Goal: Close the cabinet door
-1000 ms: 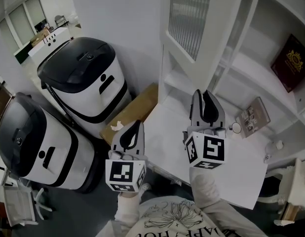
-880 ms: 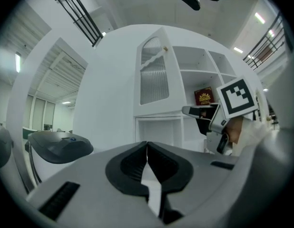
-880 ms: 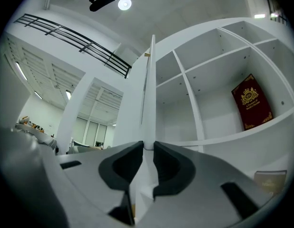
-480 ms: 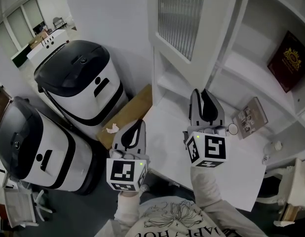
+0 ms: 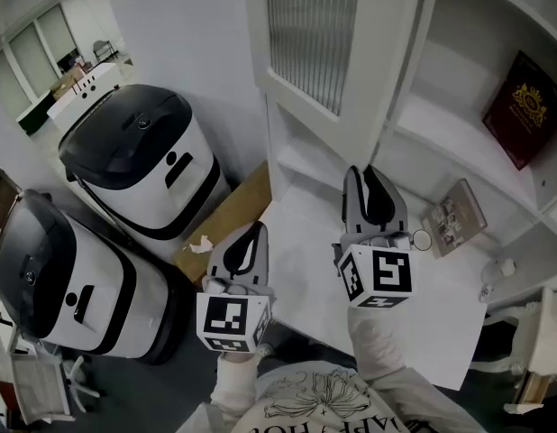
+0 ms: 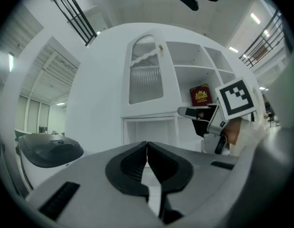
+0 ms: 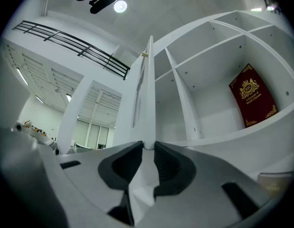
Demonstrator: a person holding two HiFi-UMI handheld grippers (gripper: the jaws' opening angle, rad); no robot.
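Note:
The white cabinet door (image 5: 305,34) with its ribbed glass pane stands swung out from the open shelves (image 5: 441,124). My right gripper (image 5: 366,173) reaches up to the door's lower edge. In the right gripper view the door's thin edge (image 7: 148,94) runs straight down into the narrow gap of the right gripper (image 7: 147,147), whose jaws press on it. My left gripper (image 5: 251,229) hangs lower and to the left, away from the door, shut on nothing. From the left gripper (image 6: 147,144) I see the door (image 6: 146,80) face-on and the right gripper (image 6: 199,113) beside it.
A dark red book (image 5: 522,106) leans in a shelf compartment. A booklet (image 5: 454,215) lies on the white counter (image 5: 305,242). Two white and black machines (image 5: 134,152) (image 5: 53,278) and a cardboard sheet (image 5: 233,215) stand on the floor at the left.
The door, cabinet and machines have slid leftward in the head view. Both grippers hold nearly the same places in the picture, the right one still at the door's lower edge.

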